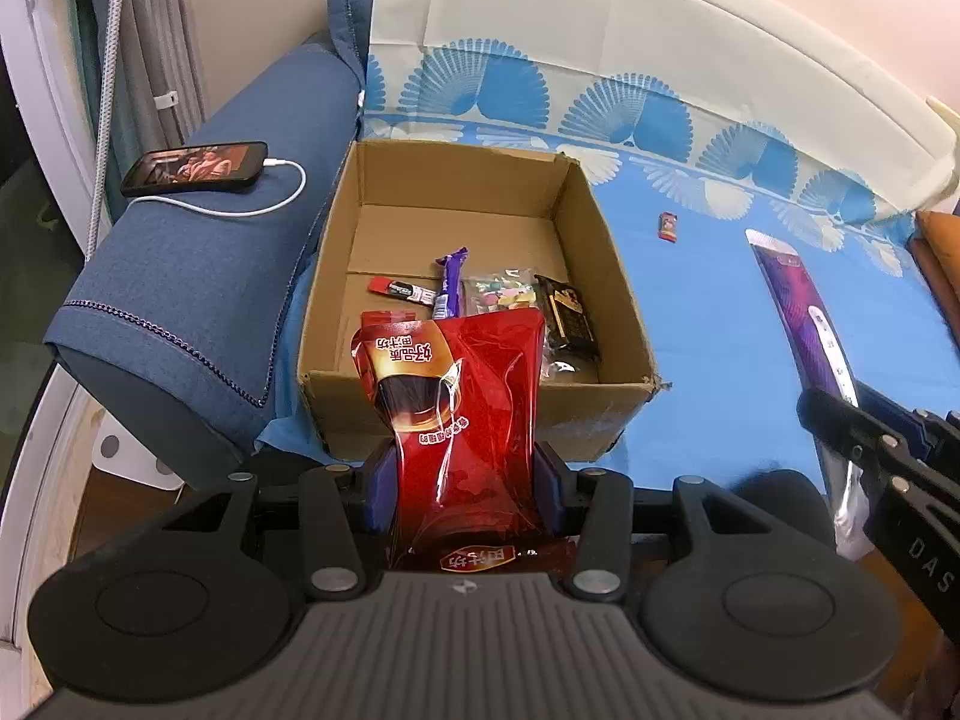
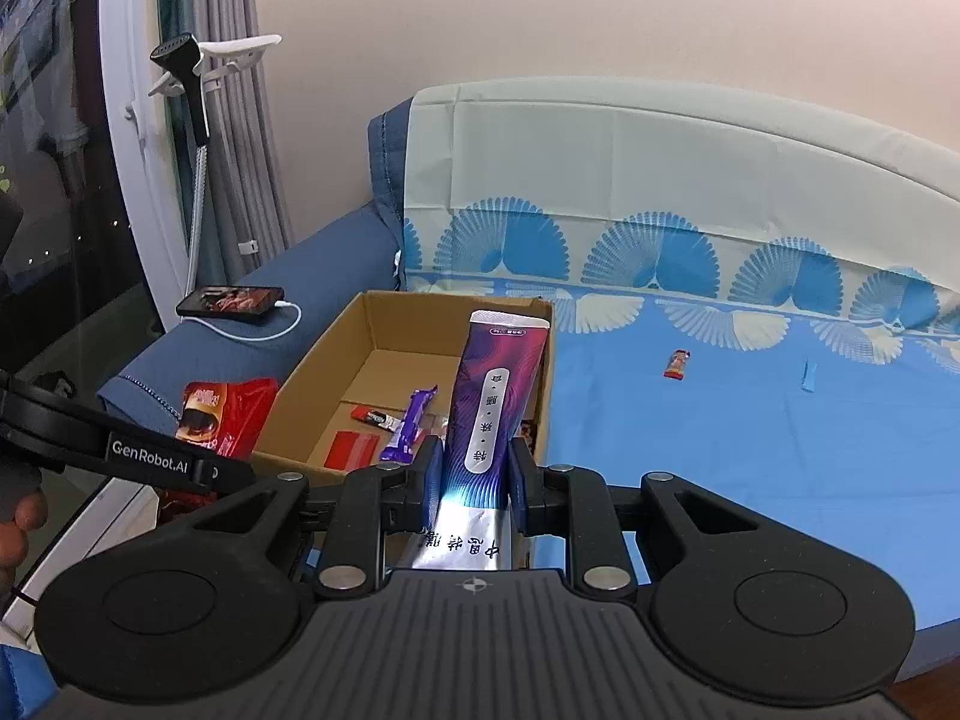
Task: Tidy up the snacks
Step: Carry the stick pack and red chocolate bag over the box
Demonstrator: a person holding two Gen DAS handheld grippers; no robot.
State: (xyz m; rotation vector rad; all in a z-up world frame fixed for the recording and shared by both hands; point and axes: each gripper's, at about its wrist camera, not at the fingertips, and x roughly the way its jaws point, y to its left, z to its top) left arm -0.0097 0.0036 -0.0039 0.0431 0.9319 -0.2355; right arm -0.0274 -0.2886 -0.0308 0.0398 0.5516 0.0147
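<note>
Holding one packet in each hand tool, the person stands close to the open brown cardboard box (image 1: 474,276) on the blue bed sheet with fan pattern (image 1: 720,300). The left gripper (image 1: 465,498) has its jaws pinching the shiny red snack pouch (image 1: 462,396) near its lower part, just before the near wall of the box. The right gripper (image 2: 471,483) has its jaws pinching the tall purple foil packet (image 2: 495,402), which stands upright beside the right wall of the box.

I think the main risk is the slippery foil. Both packets are held low, so the free top can bend or swing, and the red pouch may catch on the near wall and fall outside. Inside already lie a purple candy bar (image 1: 450,282), a small red and black sachet (image 1: 402,291), a clear bag of coloured sweets (image 1: 504,294) and a dark packet (image 1: 567,315); a big pouch dropped on them could crush them. Both tools are near each other and could collide. A small red wrapped candy (image 2: 678,364) lies well apart on the sheet, easy to forget.
</note>
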